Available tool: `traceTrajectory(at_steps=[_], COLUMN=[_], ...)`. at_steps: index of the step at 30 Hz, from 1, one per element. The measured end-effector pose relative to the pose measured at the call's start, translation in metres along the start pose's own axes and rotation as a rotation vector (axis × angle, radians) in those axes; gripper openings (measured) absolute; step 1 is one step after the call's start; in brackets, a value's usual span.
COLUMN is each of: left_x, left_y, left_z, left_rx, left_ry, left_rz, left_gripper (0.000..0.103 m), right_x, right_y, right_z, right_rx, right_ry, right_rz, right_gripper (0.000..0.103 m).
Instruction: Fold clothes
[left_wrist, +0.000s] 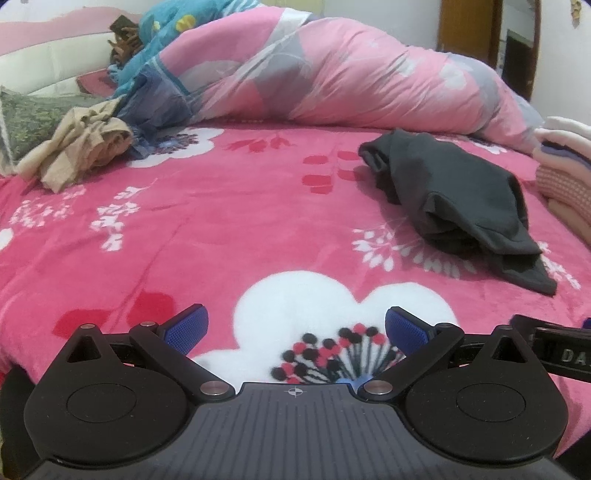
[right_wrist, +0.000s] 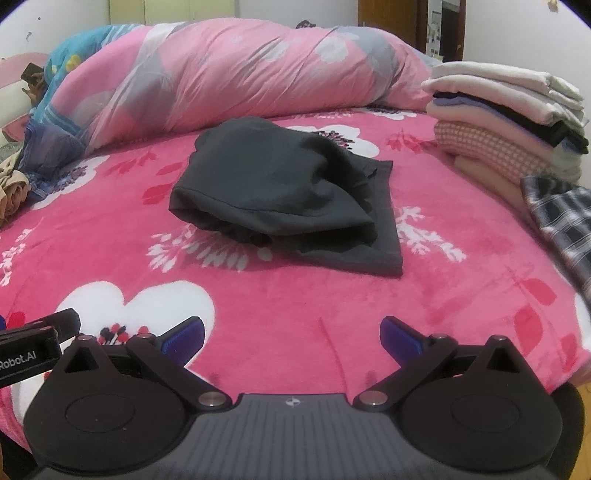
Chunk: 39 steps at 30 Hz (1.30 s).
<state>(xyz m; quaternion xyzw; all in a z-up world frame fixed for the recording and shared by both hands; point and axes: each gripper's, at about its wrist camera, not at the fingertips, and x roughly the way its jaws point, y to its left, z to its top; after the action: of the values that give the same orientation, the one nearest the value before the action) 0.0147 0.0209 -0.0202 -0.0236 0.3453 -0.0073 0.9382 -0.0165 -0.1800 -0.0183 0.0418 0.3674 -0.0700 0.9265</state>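
A dark grey garment (right_wrist: 288, 192) lies loosely folded on the pink flowered bedspread (right_wrist: 258, 314), also seen at the right in the left wrist view (left_wrist: 465, 206). My left gripper (left_wrist: 295, 328) is open and empty, low over the bedspread near the front edge, well short of the garment. My right gripper (right_wrist: 291, 334) is open and empty, in front of the garment with bare bedspread between. A crumpled beige garment (left_wrist: 77, 151) lies at the far left. Part of the other gripper shows at each view's side.
A stack of folded clothes (right_wrist: 509, 122) stands at the right, with a plaid cloth (right_wrist: 561, 225) in front of it. A rolled pink duvet (right_wrist: 229, 77) runs across the back. A green pillow (left_wrist: 33, 118) lies far left.
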Motion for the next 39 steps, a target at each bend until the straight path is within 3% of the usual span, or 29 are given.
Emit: traceTrajectory(at_steps=[8,12,17,27,33,39], left_x=[0.021,0.032,0.037,0.041,0.063,0.096], left_y=[0.0,-0.002,-0.015,-0.07,-0.129,-0.179], left_z=[-0.001,0.002,0.008,0.052,0.082,0.086], left_rx=[-0.059,-0.113,-0.11,0.075,0.323,0.518], left_ry=[0.07,0.109,0.067,-0.119,-0.213,-0.234], left_rz=[-0.123,-0.14,-0.182,-0.224,-0.157,-0.106], left_gripper=[0.103,0.103,0.103,0.103,0.103,0.102], right_x=[0.007,0.007,0.005,0.023,0.04,0.064], right_y=[-0.019,-0.036,-0.058,-0.102,-0.128,-0.145], right_z=[-0.011,-0.015,-0.018,0.005,0.012,0.021], right_rx=[-0.001,0.013,0.038,0.107,0.15,0.183], right_ry=[-0.07,-0.139,-0.26,-0.391,-0.406,-0.398], right_rz=[0.036,0.055,0.056,0.091,0.133,0.135], right_gripper=[0.103,0.103,0.103,0.103,0.103,0.103])
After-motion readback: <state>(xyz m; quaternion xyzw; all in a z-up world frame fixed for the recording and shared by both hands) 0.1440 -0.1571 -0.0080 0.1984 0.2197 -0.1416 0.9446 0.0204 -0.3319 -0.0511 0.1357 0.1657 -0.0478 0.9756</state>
